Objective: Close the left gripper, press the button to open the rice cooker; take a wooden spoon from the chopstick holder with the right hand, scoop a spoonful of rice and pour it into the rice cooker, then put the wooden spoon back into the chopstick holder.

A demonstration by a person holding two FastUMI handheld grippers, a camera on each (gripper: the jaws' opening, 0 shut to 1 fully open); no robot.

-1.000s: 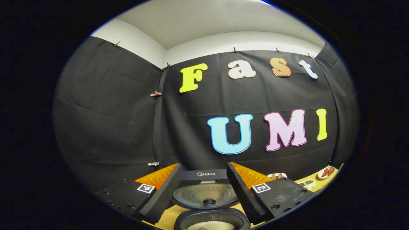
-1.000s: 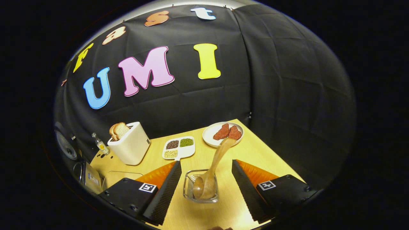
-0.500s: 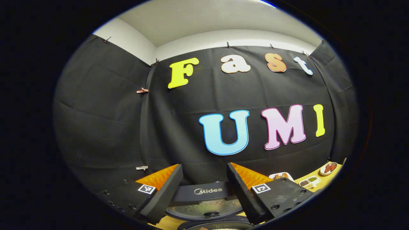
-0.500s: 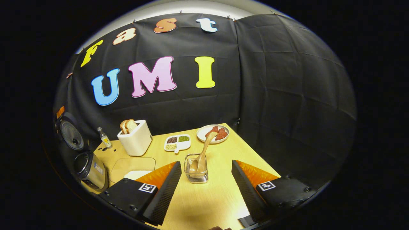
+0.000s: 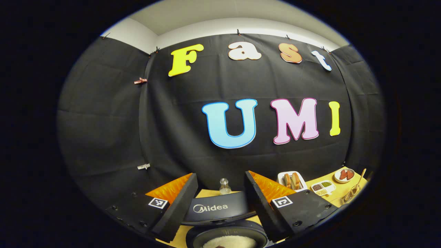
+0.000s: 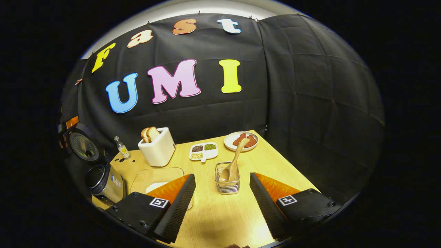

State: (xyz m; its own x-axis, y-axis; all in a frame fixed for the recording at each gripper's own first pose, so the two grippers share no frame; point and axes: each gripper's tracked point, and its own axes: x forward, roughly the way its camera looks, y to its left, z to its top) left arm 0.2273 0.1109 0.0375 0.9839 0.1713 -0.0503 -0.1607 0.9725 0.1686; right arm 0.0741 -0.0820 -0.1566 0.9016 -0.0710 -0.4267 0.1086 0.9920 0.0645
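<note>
The right gripper [image 6: 222, 199] is hovering with its fingers spread wide and nothing between them, lined up with the chopstick holder [image 6: 227, 179] standing near the middle of the bench [image 6: 220, 220]. The wooden spoon [image 6: 233, 162] is leaning inside it, bowl down and handle tilting toward the far right corner, likely the task's final step done. The left gripper [image 5: 220, 201] is likewise hanging wide and empty above the rice cooker [image 5: 227, 237] at the bench's left edge, its lid [image 5: 215, 208] standing up and white rice showing inside. A toaster [image 6: 157, 150], a divided dish [image 6: 204, 151] and a plate [image 6: 241, 140] are sitting along the far edge, against the black cloth wall.
</note>
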